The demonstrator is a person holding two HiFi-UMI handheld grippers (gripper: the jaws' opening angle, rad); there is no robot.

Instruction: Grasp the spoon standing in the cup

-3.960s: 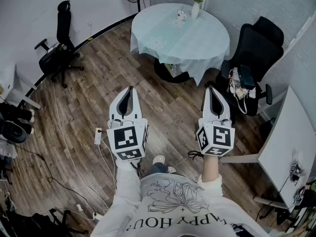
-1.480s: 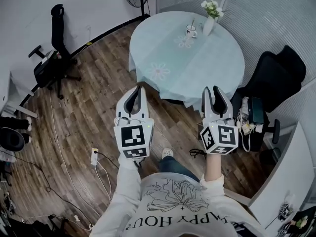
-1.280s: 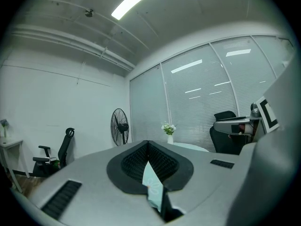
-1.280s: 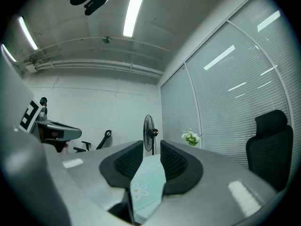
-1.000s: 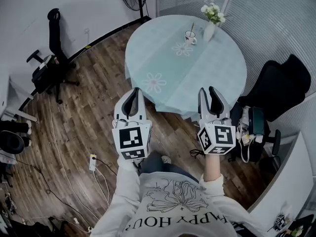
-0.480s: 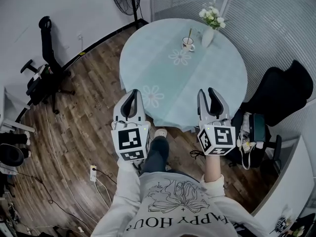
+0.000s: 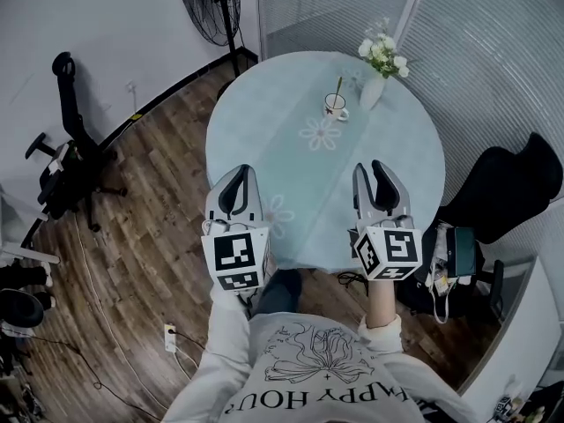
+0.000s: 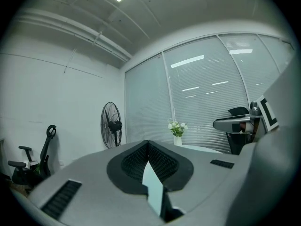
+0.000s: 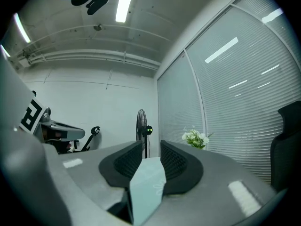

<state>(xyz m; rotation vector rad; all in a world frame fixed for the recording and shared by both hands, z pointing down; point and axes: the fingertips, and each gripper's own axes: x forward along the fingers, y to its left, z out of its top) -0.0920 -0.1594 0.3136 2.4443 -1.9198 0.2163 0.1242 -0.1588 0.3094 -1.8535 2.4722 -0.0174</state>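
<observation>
Closing on the round table [image 7: 264,130], the right gripper [image 7: 370,167] has just spread its jaws wider on nothing, the left gripper [image 7: 238,172] is pinched together empty, and the spoon [image 7: 337,87] stands in the cup [image 7: 335,107] well ahead, between both, so a reach is still needed.

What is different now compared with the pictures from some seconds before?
The person walked to the table; left tongs and right tongs now hang over its near edge. The right jaws have just been opening, nothing between them. The spoon, cup and vase stayed untouched.
</observation>
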